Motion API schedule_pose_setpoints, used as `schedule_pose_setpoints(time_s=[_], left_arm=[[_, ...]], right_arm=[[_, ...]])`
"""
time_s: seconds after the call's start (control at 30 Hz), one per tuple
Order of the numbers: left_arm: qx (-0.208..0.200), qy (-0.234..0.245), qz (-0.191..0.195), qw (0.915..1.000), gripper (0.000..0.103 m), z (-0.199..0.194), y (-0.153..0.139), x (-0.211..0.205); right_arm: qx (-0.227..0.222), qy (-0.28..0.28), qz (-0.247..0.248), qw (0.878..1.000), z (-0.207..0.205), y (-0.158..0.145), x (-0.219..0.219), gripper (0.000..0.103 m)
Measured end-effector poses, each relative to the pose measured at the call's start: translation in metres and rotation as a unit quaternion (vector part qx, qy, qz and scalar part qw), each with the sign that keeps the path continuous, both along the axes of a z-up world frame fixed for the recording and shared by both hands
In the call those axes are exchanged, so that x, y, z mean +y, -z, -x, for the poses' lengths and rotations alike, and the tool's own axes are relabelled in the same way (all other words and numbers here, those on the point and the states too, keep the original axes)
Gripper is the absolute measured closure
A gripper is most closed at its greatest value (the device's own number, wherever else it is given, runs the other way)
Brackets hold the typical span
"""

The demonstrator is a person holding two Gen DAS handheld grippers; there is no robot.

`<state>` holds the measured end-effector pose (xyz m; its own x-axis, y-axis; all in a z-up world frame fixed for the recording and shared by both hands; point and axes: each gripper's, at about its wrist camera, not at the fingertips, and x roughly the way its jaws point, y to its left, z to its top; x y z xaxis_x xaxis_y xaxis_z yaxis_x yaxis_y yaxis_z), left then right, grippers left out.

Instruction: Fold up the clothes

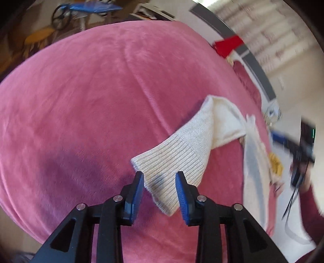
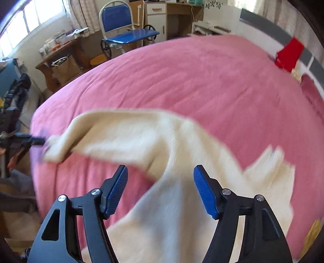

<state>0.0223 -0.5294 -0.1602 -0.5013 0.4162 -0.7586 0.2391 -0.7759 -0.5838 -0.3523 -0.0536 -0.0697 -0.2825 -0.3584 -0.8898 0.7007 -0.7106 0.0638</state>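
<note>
A cream knitted sweater lies on a pink bed cover. In the left wrist view its sleeve stretches toward me, and the ribbed cuff sits between the open jaws of my left gripper, which is not closed on it. In the right wrist view my right gripper is open just above the sweater's body, and the sleeve runs off to the left, where the left gripper shows at the cuff. The right gripper shows blurred at the right of the left wrist view.
A red item lies at the far right of the bed by a grey headboard. A blue chair, a wooden desk and a white cabinet stand beyond the bed. The pink cover spreads wide to the left.
</note>
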Motion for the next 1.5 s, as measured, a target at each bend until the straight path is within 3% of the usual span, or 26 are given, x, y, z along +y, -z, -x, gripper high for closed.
schedule_pose_setpoints(time_s=[0.17,0.3,0.37,0.4,0.43,0.53,0.63,0.7,0.83,0.97,1.1,1.23,1.27,1.33,1.4,1.5], left_arm=[[-0.017,-0.053,-0.095,0.9939,0.068,-0.004,0.030,-0.009],[-0.016,-0.088,-0.125,0.9881,0.067,-0.001,0.046,-0.005],[-0.019,-0.117,-0.122,0.9855,0.080,-0.001,0.048,-0.007],[-0.014,-0.133,-0.111,0.9848,0.094,-0.002,0.045,-0.008],[-0.009,-0.141,-0.099,0.9849,0.096,-0.002,0.041,-0.007],[0.029,-0.163,-0.075,0.9834,0.098,-0.006,0.011,-0.013],[0.074,-0.192,-0.068,0.9763,0.098,-0.010,-0.029,-0.039],[0.079,-0.207,-0.057,0.9734,0.098,-0.007,-0.049,-0.061],[0.043,-0.222,-0.024,0.9737,0.098,0.015,-0.060,-0.097],[-0.048,-0.240,0.022,0.9693,0.098,0.048,-0.038,-0.116],[-0.084,-0.260,0.088,0.9579,0.098,0.075,-0.030,-0.126],[-0.192,-0.253,0.159,0.9349,0.096,0.094,0.001,-0.126],[-0.194,-0.260,0.156,0.9329,0.096,0.090,0.002,-0.127],[-0.198,-0.275,0.151,0.9287,0.084,0.082,0.006,-0.129],[-0.205,-0.287,0.156,0.9227,0.083,0.073,0.004,-0.132],[-0.187,-0.310,0.185,0.9136,0.082,0.065,-0.021,-0.130]], right_arm=[[-0.048,0.031,-0.018,0.998,-0.143,-0.004,0.041,0.032],[-0.096,0.079,-0.016,0.992,-0.240,0.002,0.081,0.032],[-0.116,0.100,-0.014,0.988,-0.264,0.008,0.094,0.032],[-0.122,0.110,-0.014,0.986,-0.276,0.009,0.101,0.032],[-0.128,0.119,-0.014,0.984,-0.286,0.011,0.107,0.032],[-0.141,0.146,-0.009,0.979,-0.298,0.014,0.122,0.032],[-0.155,0.170,0.007,0.973,-0.296,0.011,0.139,0.032],[-0.155,0.180,0.013,0.971,-0.301,0.006,0.144,0.032],[-0.146,0.199,0.022,0.969,-0.295,-0.001,0.158,0.032],[-0.147,0.214,0.026,0.965,-0.293,-0.005,0.174,0.032],[-0.146,0.239,0.027,0.960,-0.300,-0.014,0.208,0.032],[-0.159,0.271,0.040,0.949,-0.316,-0.011,0.216,0.032],[-0.164,0.281,0.051,0.944,-0.314,-0.009,0.220,0.032],[-0.165,0.295,0.086,0.937,-0.308,-0.017,0.240,0.032],[-0.157,0.305,0.121,0.931,-0.300,-0.030,0.260,0.032],[-0.097,0.317,0.145,0.932,-0.280,-0.074,0.300,0.028]])
